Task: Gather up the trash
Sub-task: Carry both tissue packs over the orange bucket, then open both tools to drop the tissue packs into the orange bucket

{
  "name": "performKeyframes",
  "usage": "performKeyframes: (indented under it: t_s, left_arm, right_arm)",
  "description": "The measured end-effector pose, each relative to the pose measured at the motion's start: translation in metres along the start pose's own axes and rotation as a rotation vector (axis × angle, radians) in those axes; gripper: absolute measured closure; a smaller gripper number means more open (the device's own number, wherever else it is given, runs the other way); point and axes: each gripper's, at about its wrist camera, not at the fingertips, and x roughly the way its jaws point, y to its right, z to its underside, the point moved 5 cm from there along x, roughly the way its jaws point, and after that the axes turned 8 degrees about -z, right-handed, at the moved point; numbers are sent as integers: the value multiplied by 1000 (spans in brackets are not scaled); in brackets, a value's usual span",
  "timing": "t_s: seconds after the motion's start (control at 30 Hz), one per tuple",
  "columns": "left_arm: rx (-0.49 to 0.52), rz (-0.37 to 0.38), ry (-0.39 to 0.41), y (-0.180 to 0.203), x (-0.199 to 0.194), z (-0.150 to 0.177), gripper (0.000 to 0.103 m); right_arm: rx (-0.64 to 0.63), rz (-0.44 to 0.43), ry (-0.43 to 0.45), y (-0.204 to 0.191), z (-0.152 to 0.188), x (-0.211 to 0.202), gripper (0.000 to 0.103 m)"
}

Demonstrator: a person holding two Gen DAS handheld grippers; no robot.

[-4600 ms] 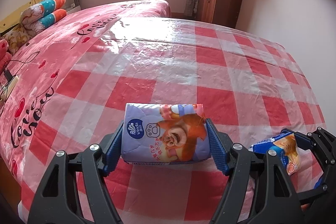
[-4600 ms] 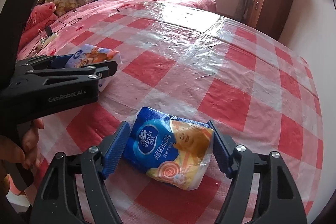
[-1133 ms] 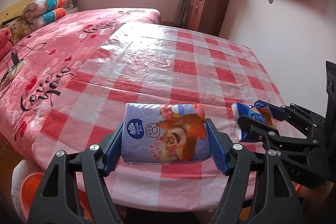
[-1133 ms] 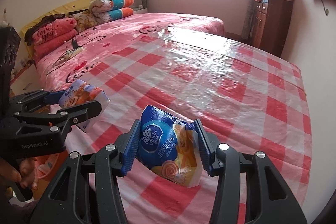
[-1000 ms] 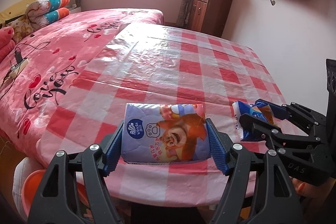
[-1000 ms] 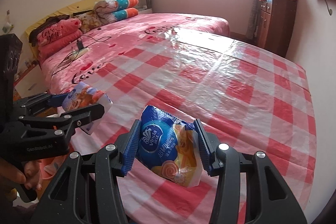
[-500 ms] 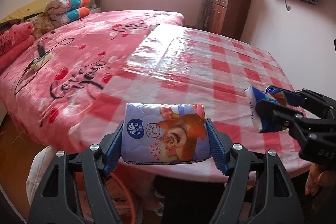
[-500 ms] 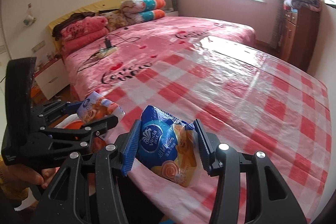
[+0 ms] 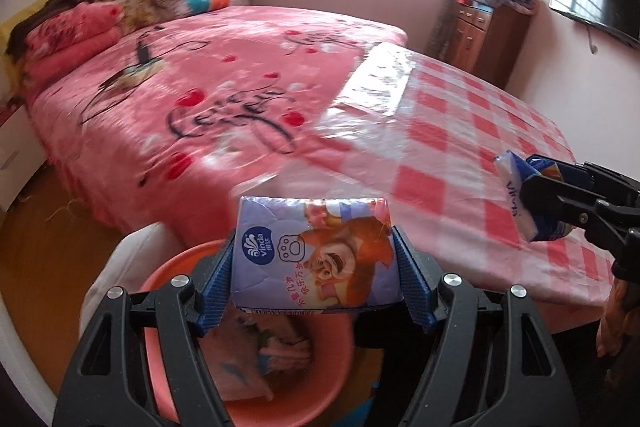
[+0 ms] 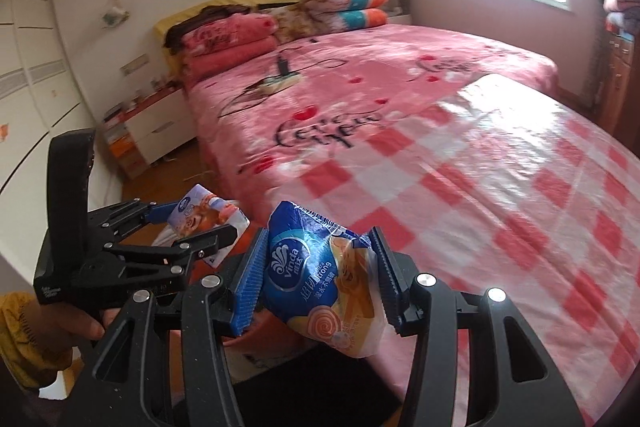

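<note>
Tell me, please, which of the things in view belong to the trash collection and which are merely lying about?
Part of the job:
- purple Vinda tissue pack, clamped in the left gripper
- blue Vinda tissue pack, clamped in the right gripper
- orange bin under the left gripper

Just lying about:
- folded quilts
- power strip on the bed
- wooden cabinet
</note>
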Motion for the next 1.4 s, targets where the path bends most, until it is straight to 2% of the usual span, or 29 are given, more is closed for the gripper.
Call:
performKeyframes:
  t_s: [0.23, 0.43, 0.6, 0.63, 0.7, 0.73, 0.77, 0.83, 0.97, 1.13, 1.23, 1.4]
  left_arm:
    - [-100, -68, -41, -61, -5, 25, 30]
    - [-169, -118, -79, -98, -3, 47, 30]
    - [-208, -129, -111, -113, 6, 62, 30]
    - [-211, -128, -119, -114, 9, 63, 30]
    - [-217, -127, -155, -117, 17, 70, 30]
    - [-219, -134, -173, -118, 20, 74, 29]
    - [-220, -138, -185, -120, 22, 75, 27]
    - [-230, -161, -189, -125, 24, 76, 22]
    - [-244, -169, -150, -129, 19, 66, 18]
    - [-220, -200, -64, -123, 9, 41, 13]
    - [-197, -208, -27, -113, 6, 27, 13]
    - [-164, -195, -11, -92, 11, 14, 12]
  right_arm:
    - [-76, -132, -54, -52, 0, 33, 51]
    - [-144, -188, -114, -88, 5, 60, 52]
    - [-159, -220, -163, -103, 10, 82, 51]
    - [-164, -231, -183, -106, 13, 89, 50]
    - [-164, -222, -227, -107, 20, 103, 42]
    - [-157, -225, -249, -106, 23, 108, 35]
    - [-141, -226, -269, -104, 27, 113, 33]
    - [-116, -215, -249, -97, 28, 110, 28]
    - [-84, -150, -121, -78, 12, 85, 14]
    - [-26, -49, 0, -45, -8, 59, 9]
    - [26, -22, 29, -25, -8, 51, 9]
    - [63, 11, 49, -6, -3, 44, 9]
